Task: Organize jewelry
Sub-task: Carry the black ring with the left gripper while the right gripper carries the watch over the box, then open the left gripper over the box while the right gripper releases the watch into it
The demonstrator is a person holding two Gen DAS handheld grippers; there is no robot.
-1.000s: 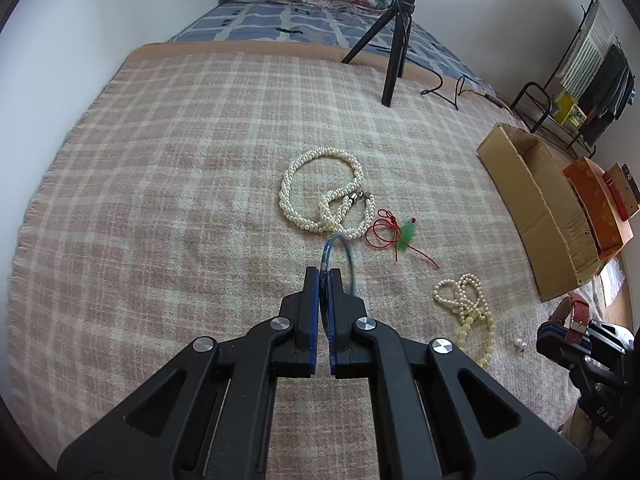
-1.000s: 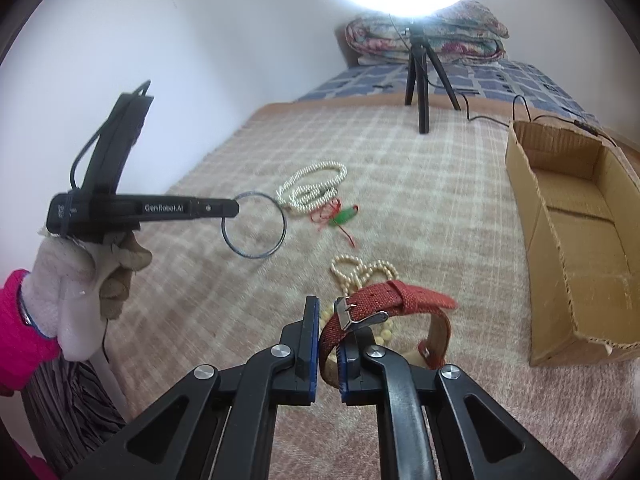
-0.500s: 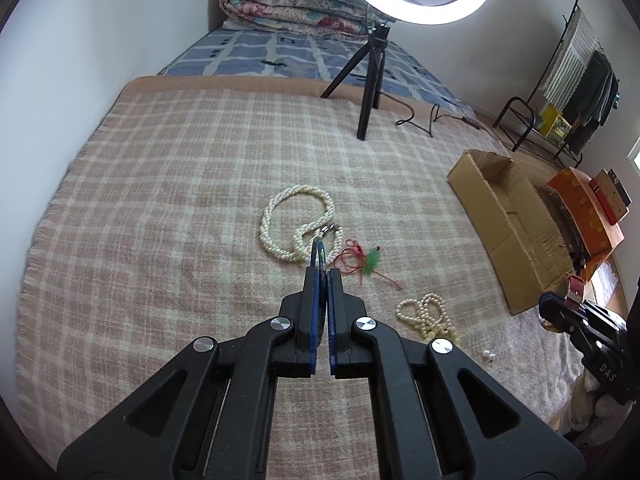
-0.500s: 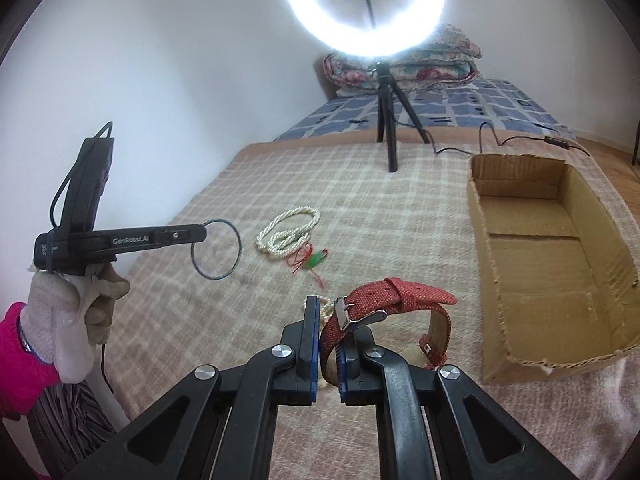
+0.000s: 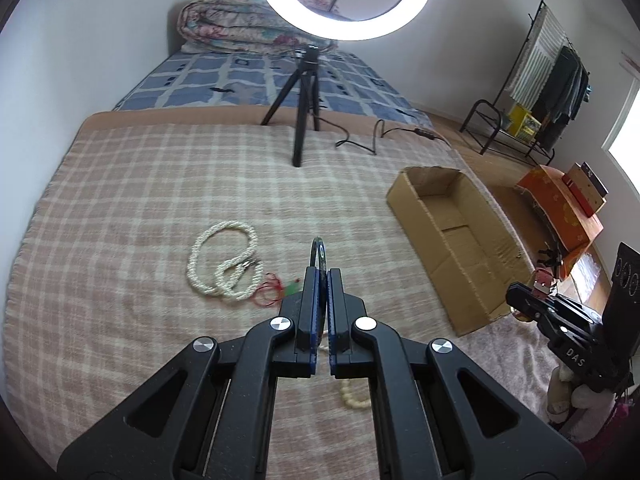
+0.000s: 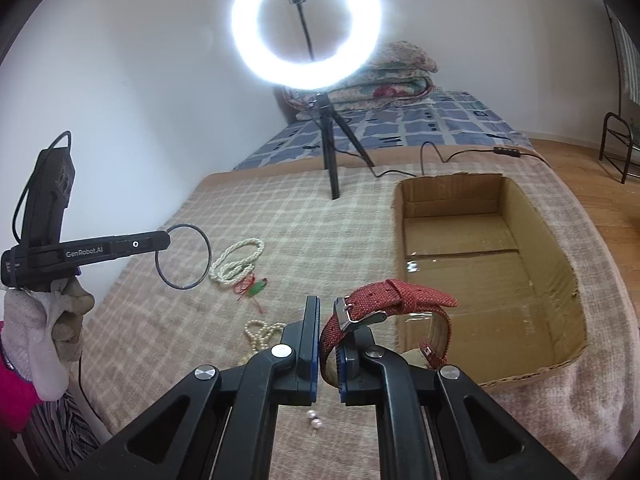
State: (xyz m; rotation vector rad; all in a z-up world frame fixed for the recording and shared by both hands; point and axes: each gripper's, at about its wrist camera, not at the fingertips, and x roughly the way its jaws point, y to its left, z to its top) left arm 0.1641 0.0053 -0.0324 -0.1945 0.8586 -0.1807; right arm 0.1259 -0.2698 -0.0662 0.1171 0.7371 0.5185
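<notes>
My left gripper (image 5: 322, 280) is shut on a thin dark bangle (image 5: 319, 254), seen edge-on here and as a full ring (image 6: 183, 257) in the right wrist view, held above the checked blanket. My right gripper (image 6: 328, 320) is shut on a red woven watch strap (image 6: 396, 294), lifted near the open cardboard box (image 6: 480, 256). On the blanket lie a white pearl necklace (image 5: 224, 260), a red cord with a green charm (image 5: 276, 290), a smaller cream bead strand (image 6: 262, 330) and two loose pearls (image 6: 314, 420).
A ring light on a black tripod (image 5: 306, 96) stands at the far edge of the blanket, its cable (image 5: 360, 136) trailing right. Folded quilts (image 5: 232, 28) lie behind. A rack (image 5: 532, 92) and orange boxes (image 5: 568, 208) stand on the floor to the right.
Both grippers have risen and swung toward the cardboard box, carrying the bangle and the watch strap. The jewelry on the blanket now sits lower and further left in both views.
</notes>
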